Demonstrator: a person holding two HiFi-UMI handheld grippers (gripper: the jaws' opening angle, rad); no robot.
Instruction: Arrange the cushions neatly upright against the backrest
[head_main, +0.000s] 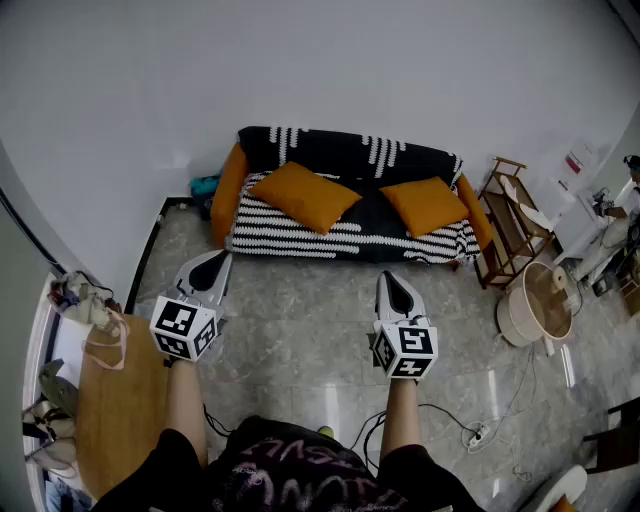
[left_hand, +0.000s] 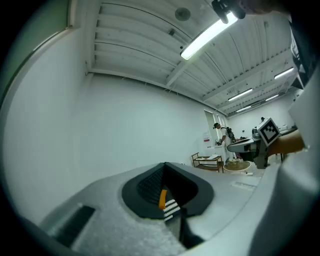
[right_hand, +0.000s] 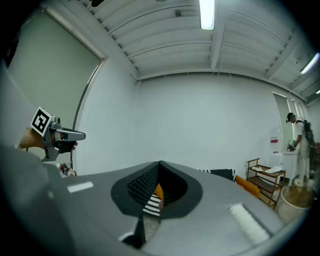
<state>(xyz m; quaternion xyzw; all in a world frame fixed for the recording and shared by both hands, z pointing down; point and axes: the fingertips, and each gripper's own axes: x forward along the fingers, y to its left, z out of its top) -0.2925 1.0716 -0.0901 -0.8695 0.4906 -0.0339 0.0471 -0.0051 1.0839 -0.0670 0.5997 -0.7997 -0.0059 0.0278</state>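
With the left gripper (head_main: 212, 263) and right gripper (head_main: 393, 286) both closed empty, the square orange fabric cushions (head_main: 305, 195) at twelve o'clock could be shoved, not gripped, off the black-and-white striped sofa (head_main: 340, 150).

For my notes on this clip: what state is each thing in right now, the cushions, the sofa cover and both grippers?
Left cushion: lying on the seat, turned cornerwise, not upright.
Right cushion: lying on the seat, not upright.
Sofa cover: spread over backrest and seat.
Left gripper: shut, empty, held short of the sofa.
Right gripper: shut, empty, held short of the sofa.
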